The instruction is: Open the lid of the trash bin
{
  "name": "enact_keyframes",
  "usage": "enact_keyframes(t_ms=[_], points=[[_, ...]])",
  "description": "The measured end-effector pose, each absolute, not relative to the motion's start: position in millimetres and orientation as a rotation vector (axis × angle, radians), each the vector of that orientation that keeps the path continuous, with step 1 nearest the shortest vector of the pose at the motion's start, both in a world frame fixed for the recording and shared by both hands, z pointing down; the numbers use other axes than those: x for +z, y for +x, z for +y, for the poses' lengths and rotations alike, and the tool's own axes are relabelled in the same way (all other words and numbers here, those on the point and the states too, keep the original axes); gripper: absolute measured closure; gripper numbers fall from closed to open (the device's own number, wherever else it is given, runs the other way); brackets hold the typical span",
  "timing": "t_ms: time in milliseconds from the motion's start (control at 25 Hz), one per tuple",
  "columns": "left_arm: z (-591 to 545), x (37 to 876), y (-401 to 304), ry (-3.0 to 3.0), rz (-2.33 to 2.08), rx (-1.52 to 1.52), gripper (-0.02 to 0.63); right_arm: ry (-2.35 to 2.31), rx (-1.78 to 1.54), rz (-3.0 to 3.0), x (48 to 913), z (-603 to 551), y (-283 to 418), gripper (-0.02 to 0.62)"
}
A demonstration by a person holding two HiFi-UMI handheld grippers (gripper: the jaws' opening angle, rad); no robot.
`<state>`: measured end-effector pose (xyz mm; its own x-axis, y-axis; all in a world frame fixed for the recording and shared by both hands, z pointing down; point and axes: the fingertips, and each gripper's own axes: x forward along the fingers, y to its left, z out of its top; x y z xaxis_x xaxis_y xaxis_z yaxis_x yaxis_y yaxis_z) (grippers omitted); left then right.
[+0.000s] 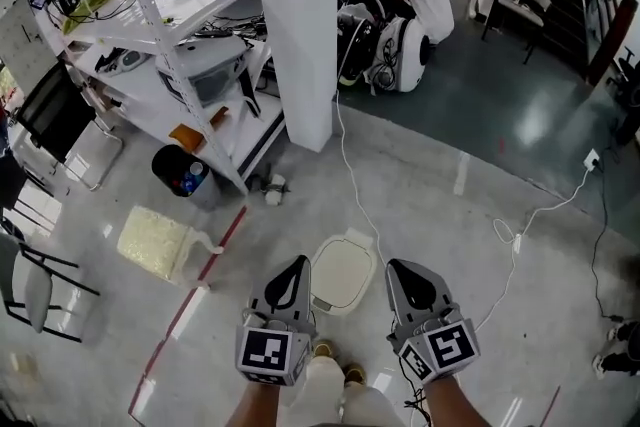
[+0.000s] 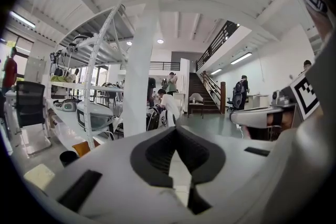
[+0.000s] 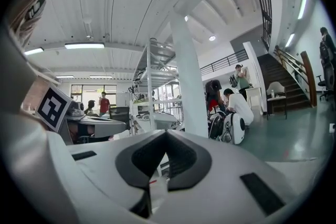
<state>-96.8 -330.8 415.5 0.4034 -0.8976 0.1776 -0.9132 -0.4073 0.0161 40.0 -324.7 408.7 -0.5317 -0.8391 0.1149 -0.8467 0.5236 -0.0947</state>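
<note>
Low centre of frame: cream, round-cornered plastic trash bin [image 1: 342, 272], lid down, on glossy pale floor [image 1: 450, 215], between left gripper [image 1: 295, 268] and right gripper [image 1: 399, 273]. Both pinched closed, empty.

Head view down, gripper views share pillar [image 2: 139, 81]
</note>
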Motion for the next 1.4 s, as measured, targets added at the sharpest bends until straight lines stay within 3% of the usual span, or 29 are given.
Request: enact_keyframes(t_ms=[480,1000,1400], points=[[-335,530,-87,2.475,-1.58,0.283,0.612,1.439,0.31,-2.689,510,-337,36,0.566],[-392,549,-103,2.444,-1.543,0.375,0.612,1.4,0.375,-2.684,528,-336,24,0.566],[-453,665,-104,2.225,-1.409,0.546,0.612,1.393,0.424,-2.659,548,-325,21,0.566]])
